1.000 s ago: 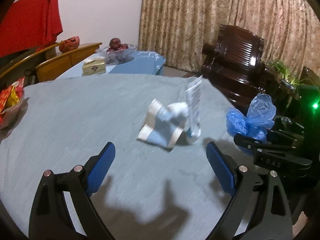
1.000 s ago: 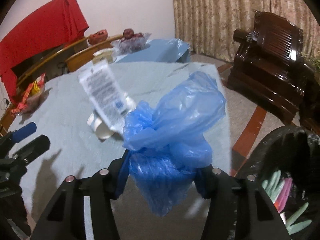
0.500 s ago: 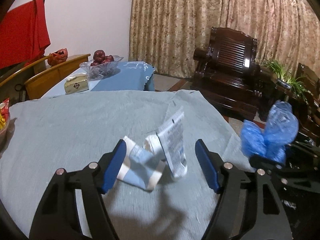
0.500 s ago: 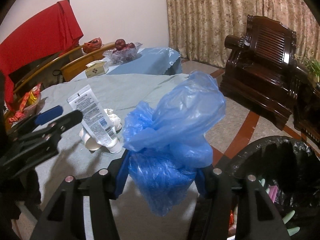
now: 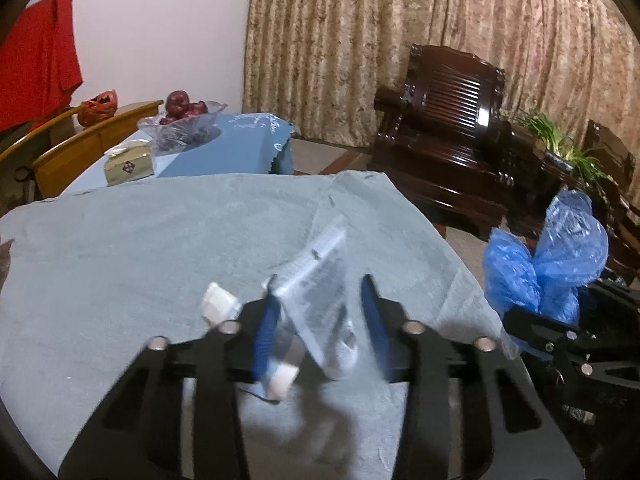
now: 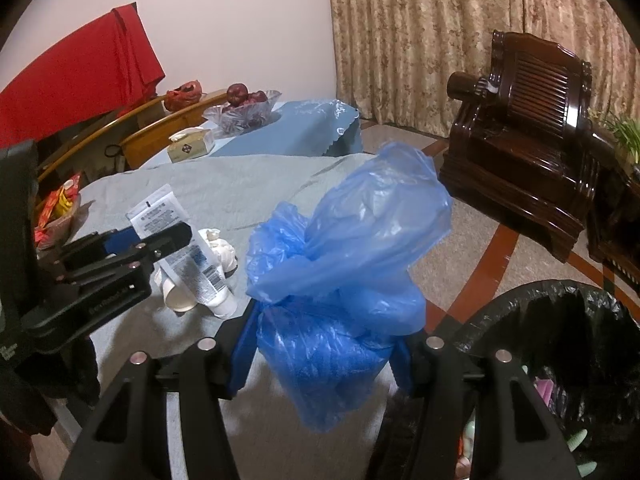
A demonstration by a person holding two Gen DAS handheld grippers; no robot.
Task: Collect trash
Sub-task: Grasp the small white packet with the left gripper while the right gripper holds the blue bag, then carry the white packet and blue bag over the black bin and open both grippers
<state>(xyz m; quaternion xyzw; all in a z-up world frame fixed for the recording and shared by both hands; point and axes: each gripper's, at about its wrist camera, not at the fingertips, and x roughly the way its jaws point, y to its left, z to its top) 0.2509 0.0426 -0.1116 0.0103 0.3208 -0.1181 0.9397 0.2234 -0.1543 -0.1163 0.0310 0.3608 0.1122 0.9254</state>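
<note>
At lower centre of the left wrist view, the left gripper [image 5: 320, 328] brackets the white squeeze tube [image 5: 320, 304], jaws narrowed but seemingly not yet pinching. Tilted on the grey cloth [image 5: 120, 260], the printed tube looks light and pliable, best gripped mid-body. Rightward, the right gripper [image 6: 320, 348] clamps the crumpled, featherlight blue plastic bag [image 6: 344, 264] beside the black-lined bin [image 6: 520, 300].

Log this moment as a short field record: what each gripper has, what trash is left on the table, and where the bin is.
left gripper: fingers around the white tube, contact unclear from blur
right gripper: shut on blue plastic bag
also on table: paper cup, crumpled tissue
trash bin: black liner, on the floor right of the table, already holds items
</note>
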